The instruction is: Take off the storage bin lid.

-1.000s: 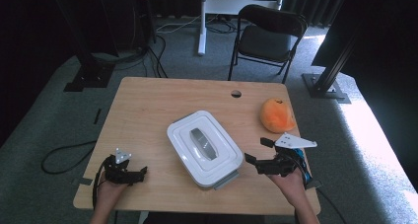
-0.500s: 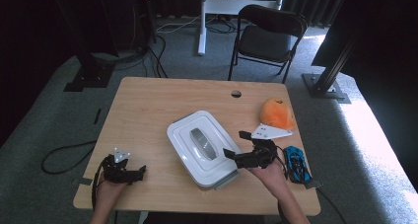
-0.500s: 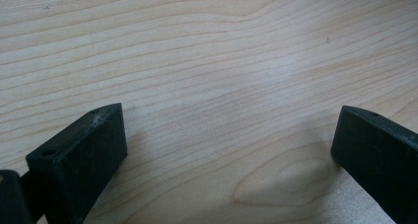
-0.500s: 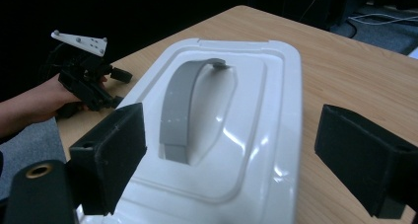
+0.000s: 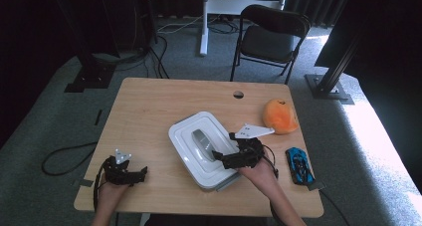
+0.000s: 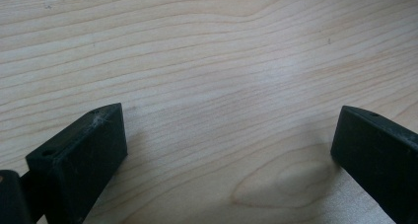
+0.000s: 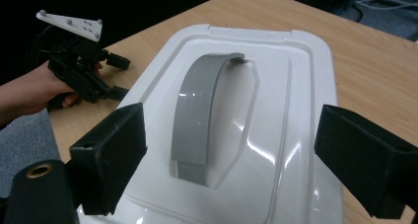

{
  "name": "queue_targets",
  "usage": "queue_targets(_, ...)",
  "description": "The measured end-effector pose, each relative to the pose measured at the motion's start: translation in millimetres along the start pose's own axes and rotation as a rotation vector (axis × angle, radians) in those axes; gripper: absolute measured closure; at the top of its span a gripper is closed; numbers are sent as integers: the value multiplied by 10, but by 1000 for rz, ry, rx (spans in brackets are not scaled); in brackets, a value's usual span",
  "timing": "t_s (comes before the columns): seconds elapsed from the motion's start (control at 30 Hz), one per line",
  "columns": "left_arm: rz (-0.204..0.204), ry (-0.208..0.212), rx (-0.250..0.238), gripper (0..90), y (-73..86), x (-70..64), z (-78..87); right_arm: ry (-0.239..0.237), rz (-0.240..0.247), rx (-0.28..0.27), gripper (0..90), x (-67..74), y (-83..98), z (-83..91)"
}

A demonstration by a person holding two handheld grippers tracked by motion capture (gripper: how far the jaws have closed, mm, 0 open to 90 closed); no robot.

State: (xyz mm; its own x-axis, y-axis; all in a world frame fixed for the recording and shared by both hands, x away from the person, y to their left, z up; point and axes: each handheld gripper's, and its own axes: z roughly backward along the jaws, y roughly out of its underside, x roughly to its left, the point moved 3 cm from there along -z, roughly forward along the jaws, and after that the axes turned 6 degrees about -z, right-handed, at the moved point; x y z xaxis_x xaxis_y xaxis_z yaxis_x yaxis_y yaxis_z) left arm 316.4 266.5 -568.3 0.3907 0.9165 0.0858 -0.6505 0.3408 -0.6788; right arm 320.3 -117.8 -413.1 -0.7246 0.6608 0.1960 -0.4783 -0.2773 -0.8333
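The right tool (image 5: 222, 158), jaws spread wide, hovers over the near right part of a white lidded container (image 5: 185, 136) at the middle of the wooden worktop (image 5: 149, 101), its jaws flanking the lid's grey handle (image 7: 199, 118) without touching it. The left tool (image 5: 141, 173), jaws also apart and holding nothing, rests low over bare wood near the worktop's front left corner. To the right of the container lie an orange soft toy (image 5: 279, 115) and a blue toy car (image 5: 299, 165).

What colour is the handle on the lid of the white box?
The handle is grey; the right gripper view shows it best.
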Motion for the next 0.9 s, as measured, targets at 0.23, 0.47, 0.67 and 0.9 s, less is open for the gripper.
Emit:
queue_targets(0.23,1,-1,0,9,0,-1,0,-15,-22,43,117,28,-47,-155)
queue_targets(0.47,1,-1,0,9,0,-1,0,-6,7,69,126,124,-46,-288)
queue_targets(0.67,2,-2,0,9,1,-3,1,16,23,107,138,187,-52,-362)
queue_targets(0.9,3,-2,0,9,0,-3,0,81,35,127,226,221,-12,-442)
